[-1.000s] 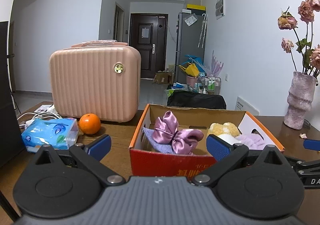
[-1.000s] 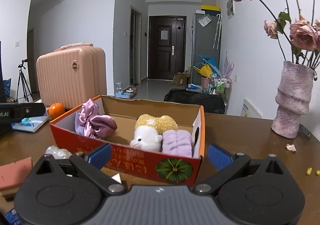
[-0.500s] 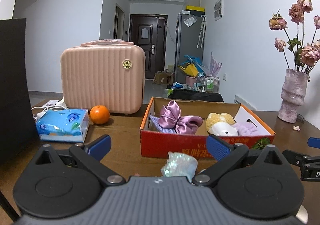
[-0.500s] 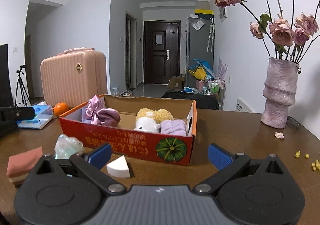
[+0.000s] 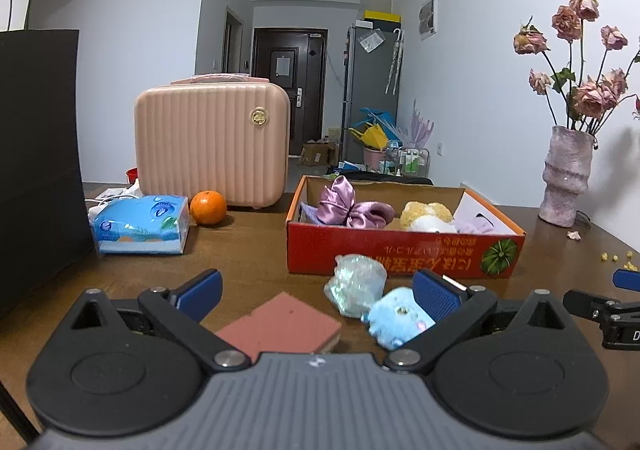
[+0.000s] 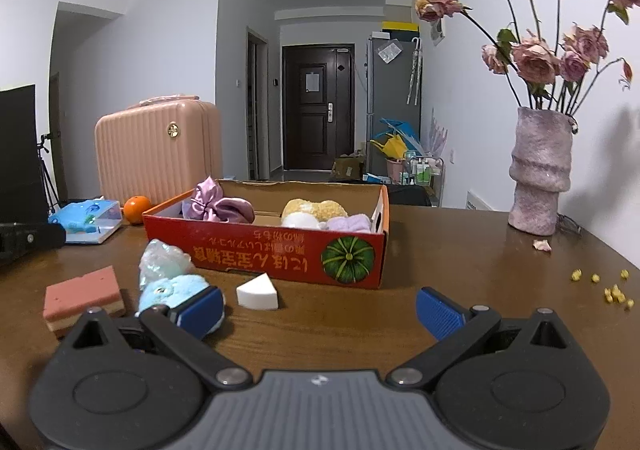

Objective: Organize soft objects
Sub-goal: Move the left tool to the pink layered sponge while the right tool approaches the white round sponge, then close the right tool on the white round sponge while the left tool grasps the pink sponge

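Both grippers pulled back from box (image 6: 280, 250), open, empty. Sponge (image 5: 280, 324), blue plush (image 5: 400, 316), wrapped item (image 5: 358, 284) remain on tabletop (image 6: 460, 262). Risk, I judge: plush slips sideways.

The strip of table (image 6: 460, 250) in front of the red cardboard box (image 6: 280, 254) is crowded on its left by a pink sponge (image 6: 82, 296), a crinkled clear wrapper (image 6: 162, 260), a blue plush toy (image 6: 176, 288) and a white wedge sponge (image 6: 258, 292). Bare wood is left open to the box's right, bounded farther off by a vase (image 6: 538, 178) and scattered yellow crumbs (image 6: 612, 292). The far left is blocked by a tissue pack (image 5: 140, 224), an orange (image 5: 208, 207) and a pink case (image 5: 212, 144).
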`<state>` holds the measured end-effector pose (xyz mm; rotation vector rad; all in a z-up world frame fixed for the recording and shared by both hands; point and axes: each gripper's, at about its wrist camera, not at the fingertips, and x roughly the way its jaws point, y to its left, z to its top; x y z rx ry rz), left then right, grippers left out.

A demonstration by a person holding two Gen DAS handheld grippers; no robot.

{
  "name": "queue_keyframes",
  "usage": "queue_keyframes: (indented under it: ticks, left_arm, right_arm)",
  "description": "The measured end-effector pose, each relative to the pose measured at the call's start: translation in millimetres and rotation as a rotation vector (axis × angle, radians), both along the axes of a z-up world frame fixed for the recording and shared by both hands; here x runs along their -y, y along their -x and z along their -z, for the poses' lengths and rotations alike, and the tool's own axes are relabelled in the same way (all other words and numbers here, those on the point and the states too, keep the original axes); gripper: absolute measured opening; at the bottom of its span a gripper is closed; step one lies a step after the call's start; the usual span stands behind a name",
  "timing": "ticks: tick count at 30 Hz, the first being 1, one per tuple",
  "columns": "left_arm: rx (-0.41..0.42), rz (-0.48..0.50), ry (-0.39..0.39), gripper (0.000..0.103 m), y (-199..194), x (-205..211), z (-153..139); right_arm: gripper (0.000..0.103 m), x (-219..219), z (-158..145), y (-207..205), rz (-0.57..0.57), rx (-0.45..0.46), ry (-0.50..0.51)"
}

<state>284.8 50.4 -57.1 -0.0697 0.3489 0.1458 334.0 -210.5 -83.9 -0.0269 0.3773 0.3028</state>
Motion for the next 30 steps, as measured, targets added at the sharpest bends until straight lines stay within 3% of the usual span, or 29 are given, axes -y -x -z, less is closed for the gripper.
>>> queue_keyframes:
  ticks: [16, 26, 30]
  left_arm:
    - [-0.06, 0.003, -0.044, 0.103, 42, -5, 28]
    - [-0.065, 0.012, -0.028, 0.103, 44, -9, 29]
    - [-0.081, 0.014, -0.017, 0.103, 41, -10, 30]
  right_arm:
    - [0.103, 1, 18, 49, 0.002, -0.017, 0.061]
    - [0.103, -4, 27, 51, 0.0, -0.06, 0.102]
    - [0.103, -9, 33, 40, -0.016, -0.129, 0.127]
